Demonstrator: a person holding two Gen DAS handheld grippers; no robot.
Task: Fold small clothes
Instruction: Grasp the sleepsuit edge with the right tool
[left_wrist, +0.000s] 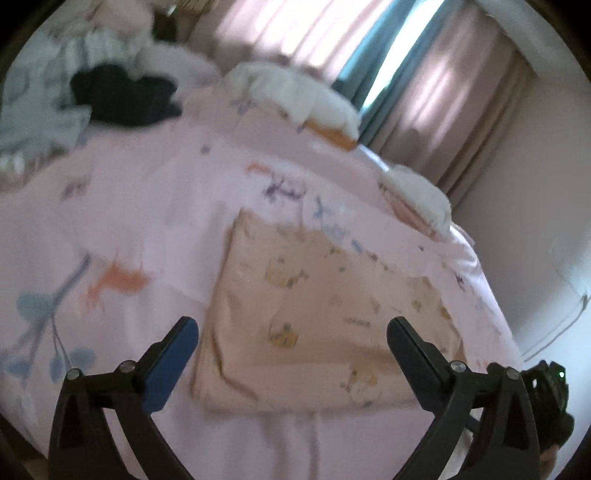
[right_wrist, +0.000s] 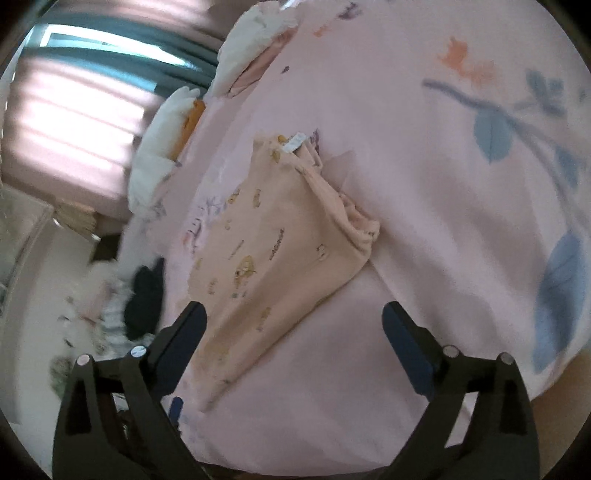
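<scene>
The bed (left_wrist: 147, 221) carries everything: folded white stacks (left_wrist: 303, 92) line its far edge, out of the way, unsorted clothes (left_wrist: 125, 92) at a far corner. The peach garment (left_wrist: 314, 314) lies folded flat near the front edge. Both the left gripper (left_wrist: 291, 332) and right gripper (right_wrist: 293, 317) hover with jaws spread, holding nothing.

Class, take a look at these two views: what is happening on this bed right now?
A person with a hand-held gripper in each hand is folding small clothes on a pink printed bedspread. A peach printed garment lies folded flat on it. The left gripper and the right gripper are both open with nothing in them, hovering near the garment. More clothes, including a dark garment, are piled further back.
</scene>
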